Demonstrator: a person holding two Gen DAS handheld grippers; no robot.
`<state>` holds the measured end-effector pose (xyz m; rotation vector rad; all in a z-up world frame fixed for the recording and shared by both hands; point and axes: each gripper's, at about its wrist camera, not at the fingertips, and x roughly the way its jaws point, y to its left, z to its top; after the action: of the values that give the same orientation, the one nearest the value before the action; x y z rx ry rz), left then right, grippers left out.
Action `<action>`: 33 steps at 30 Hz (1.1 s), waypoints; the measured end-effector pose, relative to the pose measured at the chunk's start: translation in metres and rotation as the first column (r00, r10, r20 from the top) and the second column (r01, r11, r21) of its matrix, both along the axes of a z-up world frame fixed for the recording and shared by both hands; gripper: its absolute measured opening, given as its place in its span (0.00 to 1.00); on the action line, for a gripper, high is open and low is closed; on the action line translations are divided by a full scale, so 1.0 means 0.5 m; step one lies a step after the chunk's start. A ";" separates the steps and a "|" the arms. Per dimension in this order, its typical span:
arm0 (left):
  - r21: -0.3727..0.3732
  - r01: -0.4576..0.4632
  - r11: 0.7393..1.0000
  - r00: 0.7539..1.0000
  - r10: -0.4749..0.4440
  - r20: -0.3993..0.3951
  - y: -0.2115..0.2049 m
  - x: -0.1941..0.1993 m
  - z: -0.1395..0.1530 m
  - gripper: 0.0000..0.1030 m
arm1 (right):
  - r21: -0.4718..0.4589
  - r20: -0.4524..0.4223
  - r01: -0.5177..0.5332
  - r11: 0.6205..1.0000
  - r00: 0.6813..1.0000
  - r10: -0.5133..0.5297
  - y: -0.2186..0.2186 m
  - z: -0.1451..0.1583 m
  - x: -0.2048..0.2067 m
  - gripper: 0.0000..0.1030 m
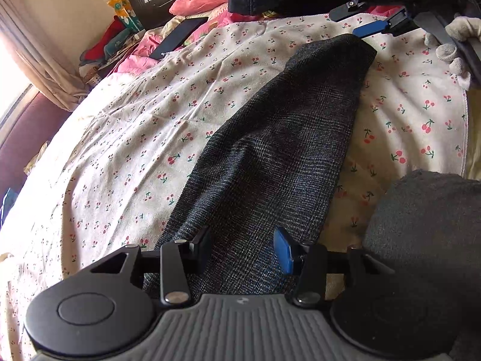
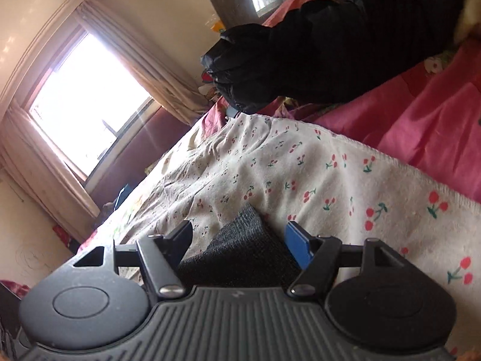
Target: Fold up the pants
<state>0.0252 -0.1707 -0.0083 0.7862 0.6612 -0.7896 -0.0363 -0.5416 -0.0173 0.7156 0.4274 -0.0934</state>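
Dark grey checked pants (image 1: 288,138) lie as one long strip on a cherry-print cloth (image 1: 135,120), running from the bottom centre to the upper right. My left gripper (image 1: 243,245) is at the near end, with its jaws apart over the fabric. The cloth spreads wider than the gap, and no pad visibly pinches it. My right gripper (image 1: 356,21), held by a gloved hand (image 1: 451,54), hovers at the far end. In the right wrist view the pants' end (image 2: 240,240) lies loose between the wide-open fingers of the right gripper (image 2: 240,237).
A black garment (image 2: 300,66) is heaped on a pink quilt (image 2: 421,126) past the cherry cloth (image 2: 300,174). A dark flat device (image 1: 180,37) lies at the far left of the bed. A dark grey mass (image 1: 421,225) sits at the near right. A bright window (image 2: 84,99) is on the left.
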 end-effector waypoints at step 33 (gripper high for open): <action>-0.049 -0.008 0.999 0.999 0.006 -0.033 -0.016 0.009 -0.021 0.57 | 0.357 -0.106 0.030 0.933 0.994 0.009 0.012 -0.069 -0.101 0.63</action>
<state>0.0295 -0.1788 -0.0187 0.7273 0.6709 -0.8109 -0.0866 -0.5354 -0.0520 1.0773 0.5499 -0.0640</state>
